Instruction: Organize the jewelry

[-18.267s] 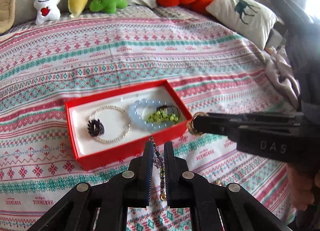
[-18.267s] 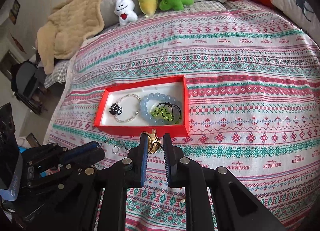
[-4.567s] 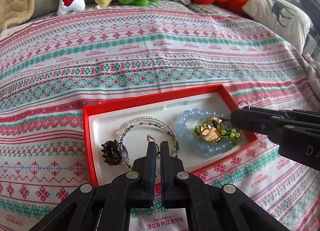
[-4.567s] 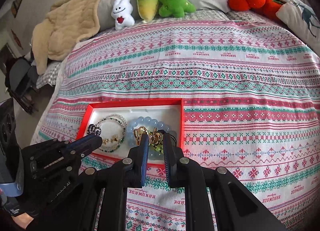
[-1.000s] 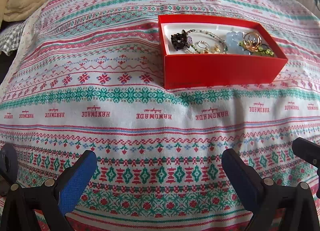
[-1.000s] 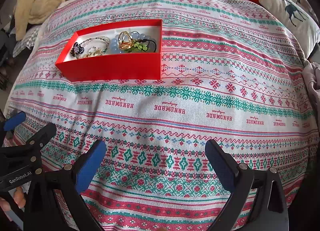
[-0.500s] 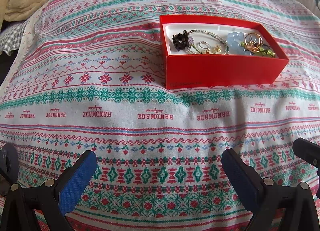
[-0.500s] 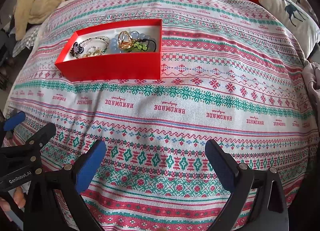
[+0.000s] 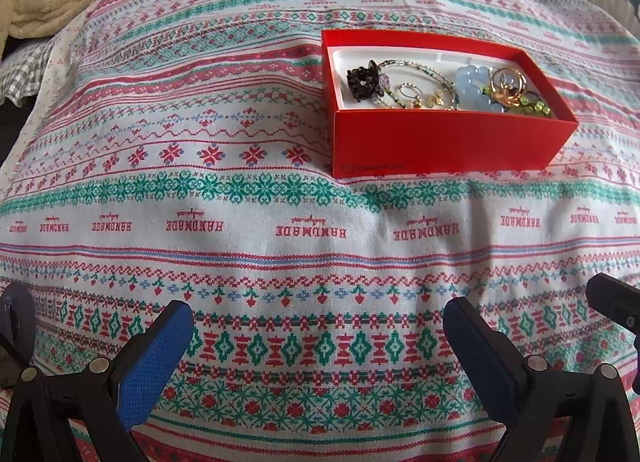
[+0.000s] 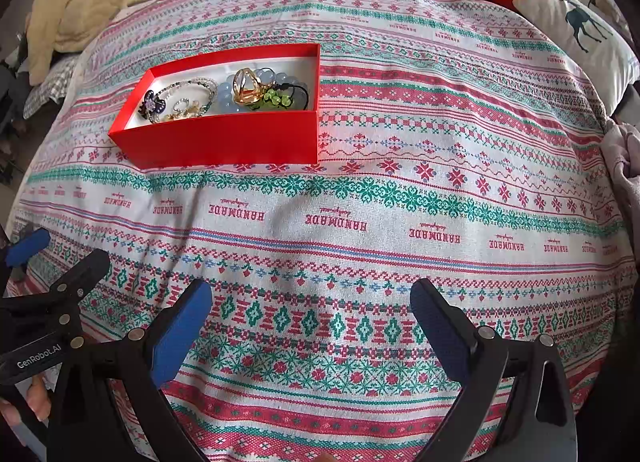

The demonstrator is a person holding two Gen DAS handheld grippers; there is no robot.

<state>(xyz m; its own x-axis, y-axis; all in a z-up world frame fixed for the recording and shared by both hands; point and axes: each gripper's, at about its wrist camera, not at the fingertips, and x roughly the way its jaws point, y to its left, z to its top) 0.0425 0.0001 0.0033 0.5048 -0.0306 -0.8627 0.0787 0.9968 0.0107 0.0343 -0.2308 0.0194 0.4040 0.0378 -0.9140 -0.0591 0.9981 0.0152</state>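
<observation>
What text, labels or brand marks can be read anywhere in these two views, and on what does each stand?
"HANDMADE": woven repeatedly in red along one band of the bedspread, with small illegible script above each.
"GenRobot.AI": white print on the left gripper body, seen in the right wrist view.
Faint marking on the red box front wall: too blurred to read.

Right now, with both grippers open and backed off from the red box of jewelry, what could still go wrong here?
1. The red cardboard box sits on a soft patterned bedspread; pressing nearby could tip it.
2. The gold ring-shaped piece rests on top of the pale blue bead bracelet and green bead string; lifting one may drag or tangle the others.
</observation>
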